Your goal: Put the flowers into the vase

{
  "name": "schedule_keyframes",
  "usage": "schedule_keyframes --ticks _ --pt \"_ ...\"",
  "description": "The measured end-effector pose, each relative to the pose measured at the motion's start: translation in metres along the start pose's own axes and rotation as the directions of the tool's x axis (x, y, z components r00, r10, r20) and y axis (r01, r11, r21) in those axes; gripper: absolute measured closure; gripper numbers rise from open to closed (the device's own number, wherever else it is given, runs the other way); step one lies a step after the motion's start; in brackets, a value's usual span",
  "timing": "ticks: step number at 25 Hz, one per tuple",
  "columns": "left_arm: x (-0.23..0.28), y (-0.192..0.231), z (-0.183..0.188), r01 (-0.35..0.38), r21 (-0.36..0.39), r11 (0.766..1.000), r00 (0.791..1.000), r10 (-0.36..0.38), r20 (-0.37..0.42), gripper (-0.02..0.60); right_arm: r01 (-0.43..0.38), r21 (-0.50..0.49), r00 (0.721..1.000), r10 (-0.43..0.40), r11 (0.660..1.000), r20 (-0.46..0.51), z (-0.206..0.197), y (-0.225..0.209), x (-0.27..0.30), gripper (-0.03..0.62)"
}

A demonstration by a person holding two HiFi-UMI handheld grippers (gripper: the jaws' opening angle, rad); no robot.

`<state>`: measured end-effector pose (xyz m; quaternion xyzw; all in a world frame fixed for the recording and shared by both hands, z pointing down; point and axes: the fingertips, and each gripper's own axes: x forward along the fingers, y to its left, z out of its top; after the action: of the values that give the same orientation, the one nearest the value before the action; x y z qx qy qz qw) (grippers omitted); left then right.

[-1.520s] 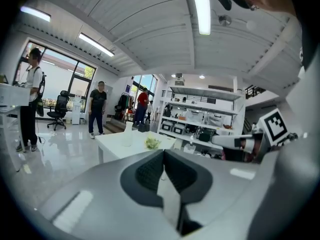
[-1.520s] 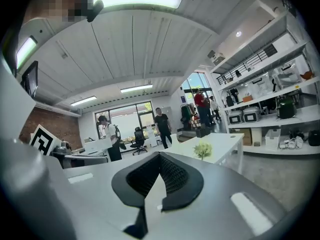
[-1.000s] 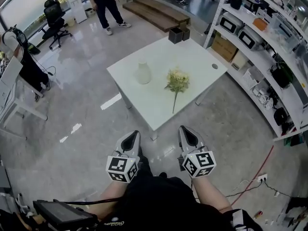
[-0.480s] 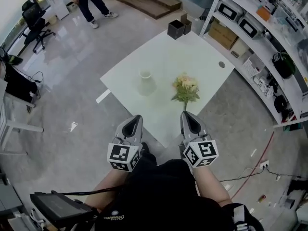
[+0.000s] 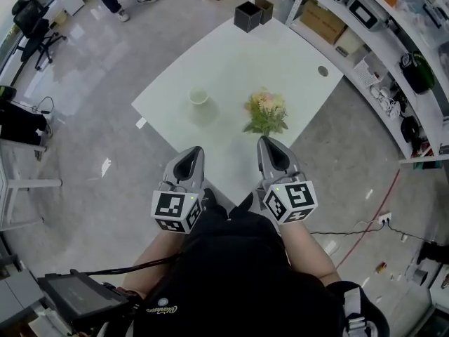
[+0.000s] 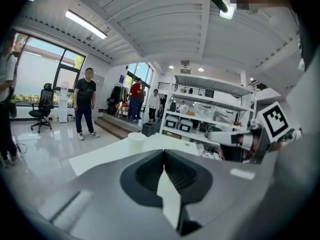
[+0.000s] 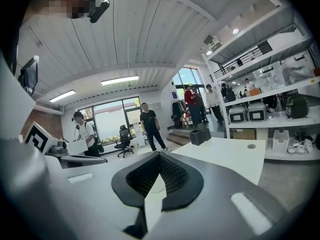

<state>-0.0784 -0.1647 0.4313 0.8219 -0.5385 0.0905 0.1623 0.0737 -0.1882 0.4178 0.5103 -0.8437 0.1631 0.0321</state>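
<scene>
A white vase (image 5: 198,97) stands upright on the white table (image 5: 280,55), left of centre. A bunch of pale yellow-pink flowers with green leaves (image 5: 266,112) lies on the table to its right, the stem pointing toward me. My left gripper (image 5: 191,153) hovers at the table's near edge, short of the vase, shut and empty. My right gripper (image 5: 267,143) is shut and empty too, its tip just short of the flowers, over the stem. The left gripper view shows the vase (image 6: 135,137) beyond shut jaws. In the right gripper view the flowers are hidden.
Two black boxes (image 5: 250,14) sit at the table's far corner, and a round grommet (image 5: 323,70) near its right edge. Shelving with appliances (image 5: 379,41) runs along the right. A person (image 6: 84,103) stands beyond the table; an office chair (image 5: 31,20) is far left.
The table has come much closer in view. Both grippers have moved forward to its near edge, toward the vase and flowers. Their jaws stayed shut.
</scene>
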Motion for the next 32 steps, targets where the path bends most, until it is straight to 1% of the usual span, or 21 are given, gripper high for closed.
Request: schedule_keyframes --ticks 3,6,8,10,12,15,17,19,22,25,27,32 --pt "0.018 0.002 -0.005 -0.007 -0.009 1.000 1.000 0.007 -0.016 0.574 0.017 0.008 0.999 -0.017 1.000 -0.037 -0.010 -0.019 0.014 0.594" --pt "0.026 0.003 -0.010 -0.008 -0.019 1.000 0.999 0.007 -0.035 0.574 0.041 0.014 0.994 -0.040 0.999 -0.103 -0.026 -0.032 0.026 0.594" --pt "0.029 0.006 -0.012 -0.008 -0.021 1.000 0.999 0.007 -0.043 0.574 0.058 0.012 0.985 -0.055 0.998 -0.165 -0.039 -0.039 0.035 0.594" --pt "0.031 0.006 -0.013 -0.007 -0.023 1.000 0.999 0.005 -0.049 0.574 0.078 0.004 0.967 -0.075 0.997 -0.242 -0.056 -0.049 0.042 0.594" --pt "0.031 0.004 -0.014 -0.004 -0.024 1.000 0.999 0.002 -0.054 0.574 0.095 -0.001 0.939 -0.090 0.995 -0.332 -0.076 -0.060 0.045 0.592" --pt "0.032 0.004 -0.016 0.000 -0.024 1.000 0.998 -0.001 -0.063 0.574 0.107 0.019 0.880 -0.086 0.994 -0.468 -0.110 -0.076 0.049 0.491" --pt "0.036 0.006 -0.018 0.002 -0.024 1.000 0.997 -0.003 -0.071 0.574 0.122 0.024 0.837 -0.090 0.992 -0.539 -0.130 -0.089 0.053 0.449" --pt "0.038 0.007 -0.019 0.004 -0.026 1.000 0.997 -0.006 -0.077 0.574 0.143 0.024 0.796 -0.101 0.989 -0.597 -0.145 -0.101 0.056 0.427" --pt "0.039 0.003 -0.019 0.011 -0.029 1.000 0.997 -0.014 -0.082 0.574 0.172 0.021 0.741 -0.115 0.985 -0.662 -0.161 -0.116 0.059 0.425" --pt "0.042 0.000 -0.019 0.023 -0.029 0.999 0.996 -0.026 -0.084 0.574 0.190 0.007 0.695 -0.129 0.982 -0.708 -0.176 -0.129 0.066 0.420" --pt "0.044 0.001 -0.020 0.032 -0.031 0.999 0.996 -0.034 -0.086 0.574 0.192 -0.003 0.671 -0.134 0.981 -0.729 -0.185 -0.135 0.071 0.393" --pt "0.051 0.006 -0.020 0.035 -0.034 0.999 0.995 -0.037 -0.088 0.574 0.210 0.003 0.621 -0.131 0.978 -0.773 -0.198 -0.151 0.082 0.404"
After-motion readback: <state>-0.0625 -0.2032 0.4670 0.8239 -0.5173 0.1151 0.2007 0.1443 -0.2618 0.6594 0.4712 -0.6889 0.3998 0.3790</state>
